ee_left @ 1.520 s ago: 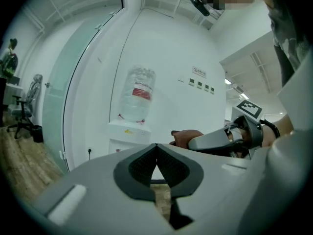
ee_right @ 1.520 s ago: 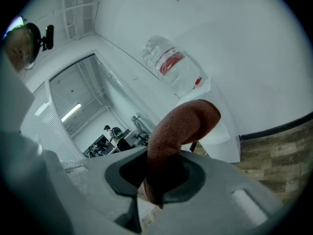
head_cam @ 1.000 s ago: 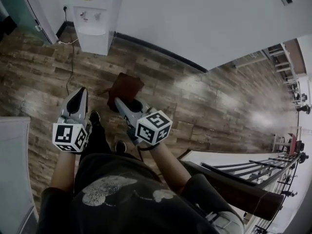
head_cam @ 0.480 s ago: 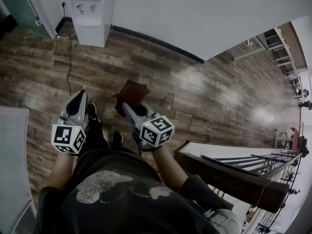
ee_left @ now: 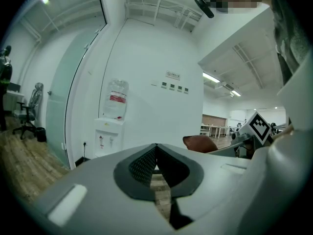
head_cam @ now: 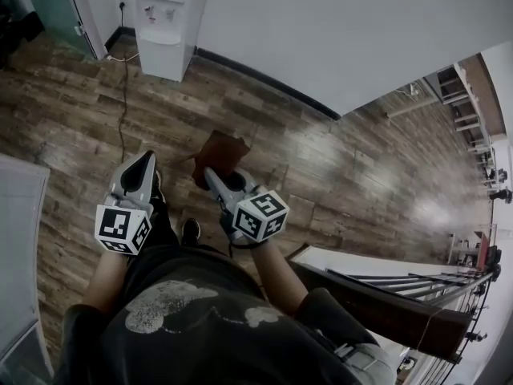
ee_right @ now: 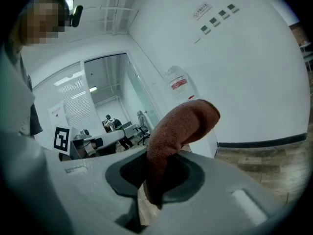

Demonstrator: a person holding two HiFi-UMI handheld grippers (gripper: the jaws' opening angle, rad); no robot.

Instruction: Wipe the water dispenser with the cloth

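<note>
Stood well back from the job, on the wood floor (head_cam: 337,167). Held the left gripper (head_cam: 146,160) low at the left, jaws pressed together on nothing, only floorboards visible through the slit behind the tips. Faced the white water dispenser (head_cam: 167,22) far ahead, upright against the wall (head_cam: 321,30) beside a glass partition (head_cam: 48,2), with a bottle (ee_left: 116,99) on top and a power cable (head_cam: 123,95) trailing over the boards near it. Carried the brown cloth (head_cam: 218,149) just right of the left gripper, pinched by one edge in the right gripper (head_cam: 210,175), free end bunched up and curled over past the tips. Judged as the approach step: cloth in grip, no wiping begun, cloth and dispenser well apart. Next, probably: walk forward, mind the cable underfoot, lift the right gripper to the dispenser's top or front, and press the loose fold of cloth flat against the surface before any stroke
</note>
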